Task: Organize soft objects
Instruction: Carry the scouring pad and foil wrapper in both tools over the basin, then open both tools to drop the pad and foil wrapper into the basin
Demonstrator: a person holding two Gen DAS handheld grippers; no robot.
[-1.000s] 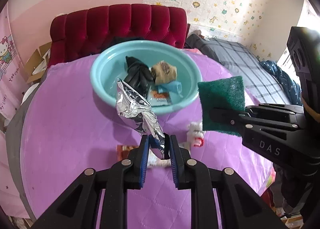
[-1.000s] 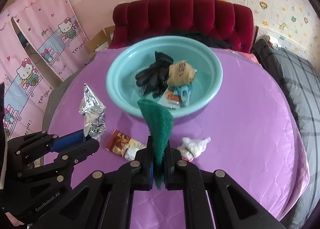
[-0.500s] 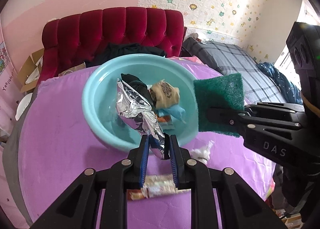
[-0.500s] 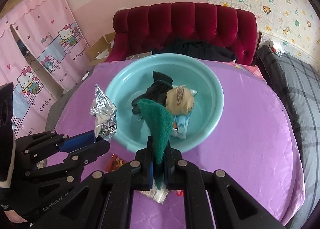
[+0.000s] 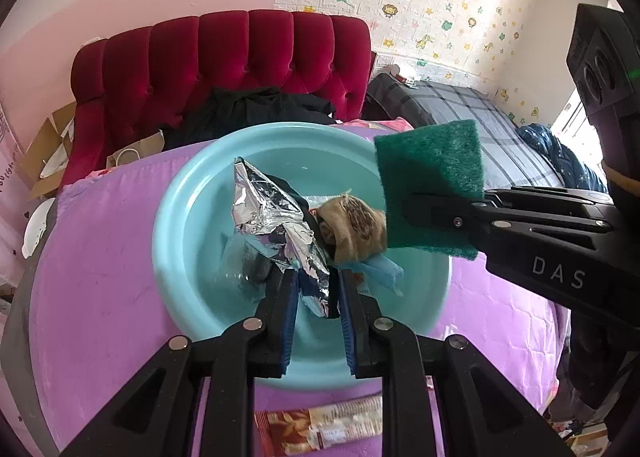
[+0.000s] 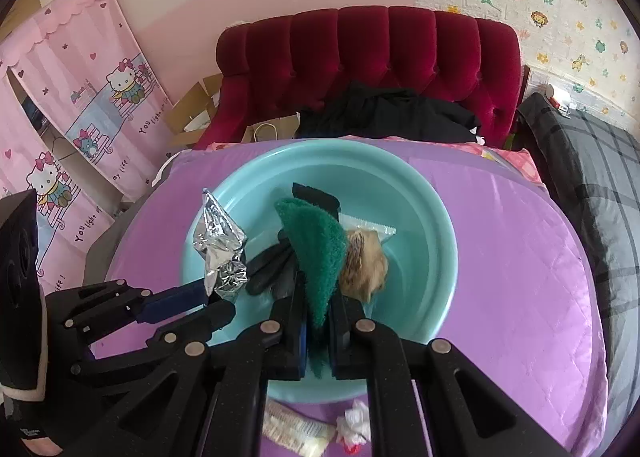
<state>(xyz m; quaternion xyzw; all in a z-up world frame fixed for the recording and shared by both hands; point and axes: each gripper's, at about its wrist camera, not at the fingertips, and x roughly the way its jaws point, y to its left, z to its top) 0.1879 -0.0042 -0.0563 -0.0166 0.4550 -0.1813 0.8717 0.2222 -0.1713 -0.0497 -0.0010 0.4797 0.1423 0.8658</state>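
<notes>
There, the left claw (image 5: 314, 289) was clamped on the lower end of a crumpled silver foil bag (image 5: 276, 217), which stood up from the pads above the near half of the turquoise basin (image 5: 180, 257). The right claw (image 6: 318, 313) was closed on a green scouring pad (image 6: 316, 245), gripped edge-on so that it rose upright between the pads, also over the basin. In the left wrist view the same pad (image 5: 430, 185) showed its flat face above the basin's right rim. Inside the basin lay a black glove (image 6: 268, 269), a tan balled cloth (image 6: 364, 269) and a light blue piece (image 5: 380, 269). The basin rested on a desk covered with a purple quilted cloth (image 6: 520, 257). On the cloth, just beside the near rim, lay a snack packet (image 5: 320, 425) and a crumpled white wrapper (image 6: 354, 423). Behind the desk stood a red tufted headboard (image 6: 380, 53).
</notes>
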